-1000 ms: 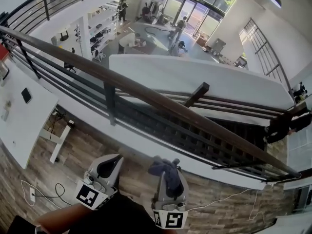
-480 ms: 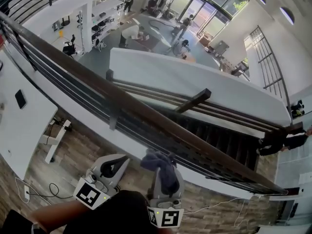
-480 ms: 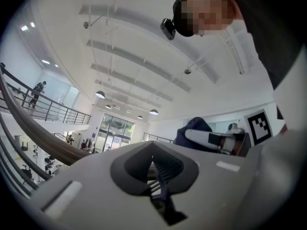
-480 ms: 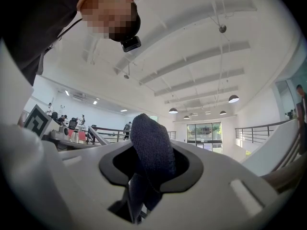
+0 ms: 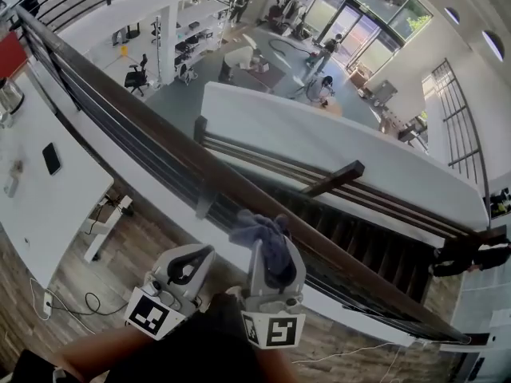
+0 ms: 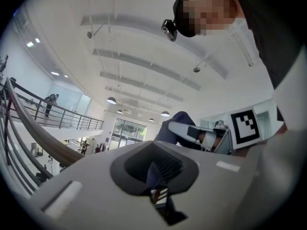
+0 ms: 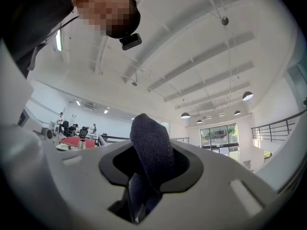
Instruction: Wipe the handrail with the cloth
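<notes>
The right tool (image 5: pixel 270 255) is pictured clamped on the dark cloth (image 5: pixel 257 231), bunched at the near edge of the wooden handrail (image 5: pixel 152 138); the left tool (image 5: pixel 185 266) is shown closed and empty beside it. With most of the cloth loose above the jaws, it could be dragged free on the rail and lost to the floor below.

Cloth (image 5: pixel 257 231) in R gripper (image 5: pixel 270 255), at handrail's (image 5: pixel 152 132) near side; L gripper (image 5: pixel 186 263) just left, table (image 5: pixel 36 202) far left.

Left tongs (image 5: pixel 201 253) closed, right tongs (image 5: pixel 275 250) around cloth (image 5: pixel 254 228)
</notes>
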